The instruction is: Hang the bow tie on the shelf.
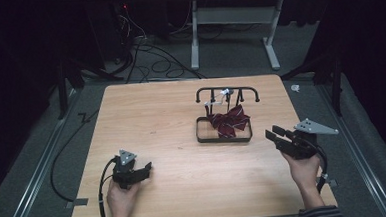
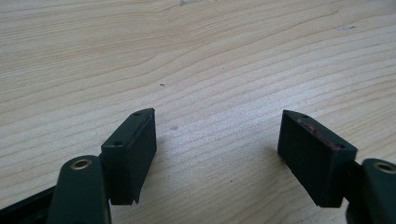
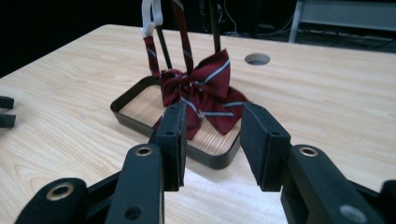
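Dark red striped bow tie (image 1: 229, 121) lies in a shallow black tray (image 1: 202, 136) right of table centre, its strap running up to a white clip (image 1: 225, 92) on the black rack (image 1: 206, 91) behind the tray. Bow's long axis runs across the table, wing to wing, tilted up toward the right.

Right gripper (image 1: 277, 134) sits just off the tray's right end, nose pointing left at the bow; jaws well apart, nothing between them. In the right gripper view the bow tie (image 3: 198, 91) lies straight ahead beyond the gap, tray rim (image 3: 210, 157) in between.

Left gripper (image 1: 143, 169) rests low near the front-left of the wooden table (image 1: 146, 111), well apart from the tray, jaws wide, empty, bare wood under them.

Right hand clearly nearer; likely the reaching hand.

No brand, label or legible writing anywhere.
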`<state>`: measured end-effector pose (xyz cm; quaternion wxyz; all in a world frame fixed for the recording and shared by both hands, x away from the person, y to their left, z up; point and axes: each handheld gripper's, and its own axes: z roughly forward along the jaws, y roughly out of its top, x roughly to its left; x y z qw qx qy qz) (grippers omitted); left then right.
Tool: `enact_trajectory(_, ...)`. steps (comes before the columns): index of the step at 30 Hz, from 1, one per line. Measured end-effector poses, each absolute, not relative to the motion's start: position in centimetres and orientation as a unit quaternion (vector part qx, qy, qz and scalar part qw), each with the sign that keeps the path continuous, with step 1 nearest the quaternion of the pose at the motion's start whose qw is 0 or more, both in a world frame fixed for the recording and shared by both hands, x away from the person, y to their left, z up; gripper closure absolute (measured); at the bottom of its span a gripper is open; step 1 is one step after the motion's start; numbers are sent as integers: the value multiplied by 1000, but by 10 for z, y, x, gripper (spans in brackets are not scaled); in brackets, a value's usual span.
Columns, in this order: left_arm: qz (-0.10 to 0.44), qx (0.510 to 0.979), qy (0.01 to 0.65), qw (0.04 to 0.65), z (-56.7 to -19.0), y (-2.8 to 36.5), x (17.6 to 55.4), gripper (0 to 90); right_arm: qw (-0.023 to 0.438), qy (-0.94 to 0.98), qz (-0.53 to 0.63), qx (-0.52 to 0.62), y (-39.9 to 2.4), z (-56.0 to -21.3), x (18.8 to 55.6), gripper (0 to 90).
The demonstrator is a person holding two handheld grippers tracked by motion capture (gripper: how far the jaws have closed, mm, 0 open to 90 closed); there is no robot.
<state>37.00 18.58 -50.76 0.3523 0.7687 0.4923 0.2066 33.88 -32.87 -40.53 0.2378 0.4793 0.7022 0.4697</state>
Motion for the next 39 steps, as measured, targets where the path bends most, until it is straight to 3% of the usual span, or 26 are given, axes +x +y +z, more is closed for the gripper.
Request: enact_trajectory(39, 209, 769, 492, 350, -508, 185, 370, 286, 169, 736, 433, 492, -294, -477, 337, 623)
